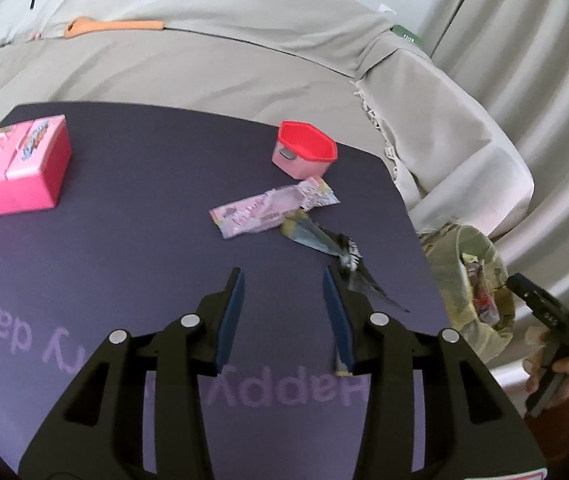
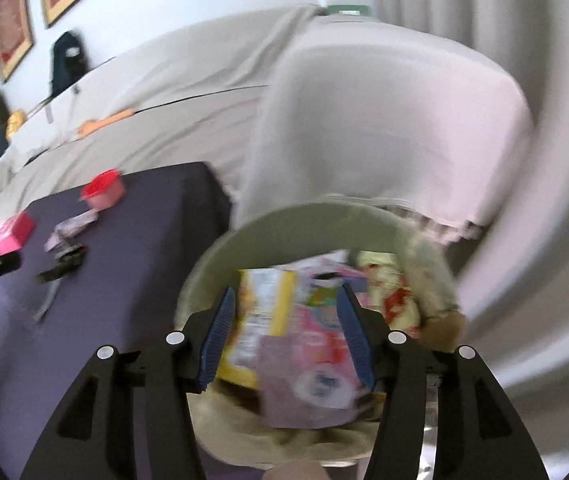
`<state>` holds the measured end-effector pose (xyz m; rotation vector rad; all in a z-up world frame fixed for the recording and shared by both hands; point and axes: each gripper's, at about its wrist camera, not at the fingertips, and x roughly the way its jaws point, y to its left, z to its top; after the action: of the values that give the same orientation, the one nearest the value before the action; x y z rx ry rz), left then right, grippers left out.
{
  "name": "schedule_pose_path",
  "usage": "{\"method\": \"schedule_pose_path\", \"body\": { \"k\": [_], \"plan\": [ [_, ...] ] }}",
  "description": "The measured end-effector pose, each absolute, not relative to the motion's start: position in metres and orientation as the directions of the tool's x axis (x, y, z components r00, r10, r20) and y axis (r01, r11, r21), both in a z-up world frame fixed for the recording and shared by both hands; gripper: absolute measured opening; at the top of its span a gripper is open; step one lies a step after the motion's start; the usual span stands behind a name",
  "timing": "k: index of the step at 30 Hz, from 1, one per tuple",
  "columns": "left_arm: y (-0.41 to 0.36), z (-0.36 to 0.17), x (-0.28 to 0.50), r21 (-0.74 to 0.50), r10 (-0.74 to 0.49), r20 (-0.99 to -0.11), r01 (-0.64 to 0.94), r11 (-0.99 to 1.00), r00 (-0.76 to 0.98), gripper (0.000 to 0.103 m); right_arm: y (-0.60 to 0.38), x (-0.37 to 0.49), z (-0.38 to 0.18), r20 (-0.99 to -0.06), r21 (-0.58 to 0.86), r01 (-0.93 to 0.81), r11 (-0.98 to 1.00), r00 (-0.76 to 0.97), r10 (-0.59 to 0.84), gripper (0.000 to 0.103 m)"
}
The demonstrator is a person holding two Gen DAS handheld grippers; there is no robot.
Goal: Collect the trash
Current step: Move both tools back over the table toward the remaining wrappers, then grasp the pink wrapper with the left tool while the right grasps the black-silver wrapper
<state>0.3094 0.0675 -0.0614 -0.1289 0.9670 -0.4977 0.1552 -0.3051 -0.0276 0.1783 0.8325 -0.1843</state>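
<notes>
A pink snack wrapper (image 1: 272,210) lies on the dark purple table (image 1: 124,240), with a crumpled dark wrapper (image 1: 332,252) just right of it. My left gripper (image 1: 282,280) is open and empty, hovering near the dark wrapper, whose tail lies by the right finger. My right gripper (image 2: 284,300) is open above the round trash bin (image 2: 268,232), which holds several colourful wrappers (image 2: 284,328). The bin also shows in the left wrist view (image 1: 468,280), beside the table's right edge. Both wrappers on the table show in the right wrist view (image 2: 68,240).
A pink toy case (image 1: 16,168) sits at the table's left. A pink cup with a red lid (image 1: 304,150) stands at the back. A beige covered sofa (image 1: 244,60) runs behind the table. Curtains (image 1: 544,80) hang at the right.
</notes>
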Motion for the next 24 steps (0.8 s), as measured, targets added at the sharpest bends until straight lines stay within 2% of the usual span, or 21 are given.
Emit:
{"method": "schedule_pose_path", "body": {
  "k": [8, 16, 21, 24],
  "plan": [
    [0.047, -0.064, 0.348, -0.222, -0.492, -0.734, 0.519, 0.825, 0.468, 0.039, -0.249, 0.176, -0.025, -0.739, 0.062, 0.086, 0.994, 0.674, -0.012, 0.05],
    [-0.002, -0.077, 0.392, -0.092, -0.42, -0.813, 0.624, 0.776, 0.403, 0.039, -0.227, 0.182, -0.032, -0.754, 0.07, 0.027, 0.997, 0.655, 0.035, 0.05],
    [-0.006, -0.095, 0.393, -0.07, -0.366, -0.853, 0.613, 0.787, 0.372, 0.039, -0.225, 0.183, -0.034, -0.756, 0.076, 0.025, 0.997, 0.653, 0.041, 0.05],
    [0.005, -0.096, 0.386, -0.064, -0.334, -0.859, 0.567, 0.821, 0.388, 0.031, -0.224, 0.186, -0.034, -0.757, 0.081, 0.02, 0.997, 0.651, 0.048, 0.05]
  ]
}}
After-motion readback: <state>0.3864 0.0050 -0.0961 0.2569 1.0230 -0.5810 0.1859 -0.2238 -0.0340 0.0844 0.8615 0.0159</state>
